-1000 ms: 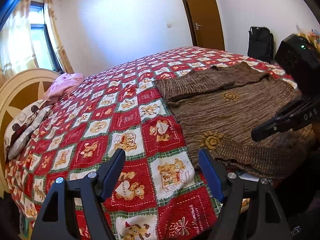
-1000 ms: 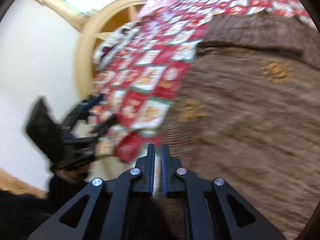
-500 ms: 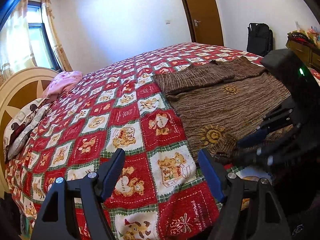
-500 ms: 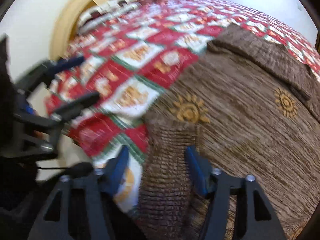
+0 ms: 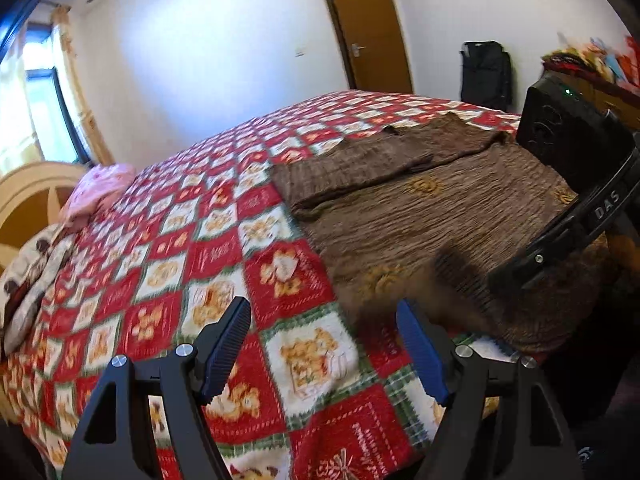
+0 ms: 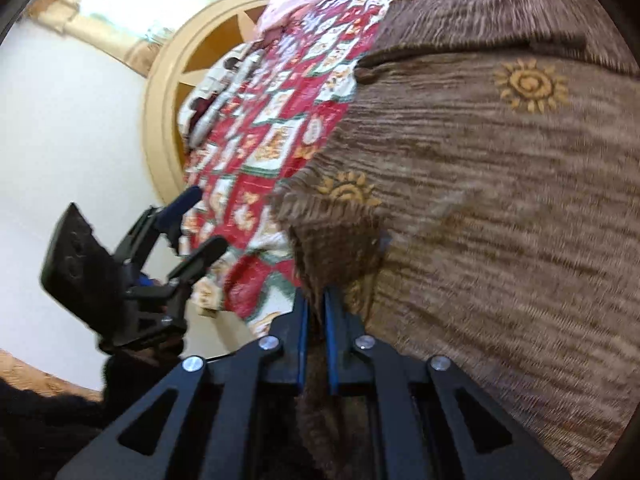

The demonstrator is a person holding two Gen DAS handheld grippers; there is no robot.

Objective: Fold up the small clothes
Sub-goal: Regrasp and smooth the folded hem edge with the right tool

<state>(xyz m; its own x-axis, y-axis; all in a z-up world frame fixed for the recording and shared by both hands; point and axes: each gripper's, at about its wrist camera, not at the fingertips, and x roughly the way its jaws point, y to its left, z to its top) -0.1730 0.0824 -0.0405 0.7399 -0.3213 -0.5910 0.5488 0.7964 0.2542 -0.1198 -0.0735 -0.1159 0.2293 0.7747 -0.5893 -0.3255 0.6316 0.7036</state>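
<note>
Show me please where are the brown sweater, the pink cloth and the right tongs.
brown sweater [image 6: 500, 208]: right wrist view, middle of its body.
pink cloth [image 5: 102, 186]: left wrist view, its middle, near the headboard.
right tongs [image 6: 316, 304]: right wrist view, between the fingertips.

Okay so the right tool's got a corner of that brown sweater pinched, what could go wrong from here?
1. The right tool grips only a small ribbed corner of the brown sweater; the knit may slip out as it lifts.
2. The left tool hangs open over the quilt, holding nothing, so a one-sided pull could drag or bunch the sweater rather than fold it.
3. The sweater lies near the bed's edge and could slide off.
</note>
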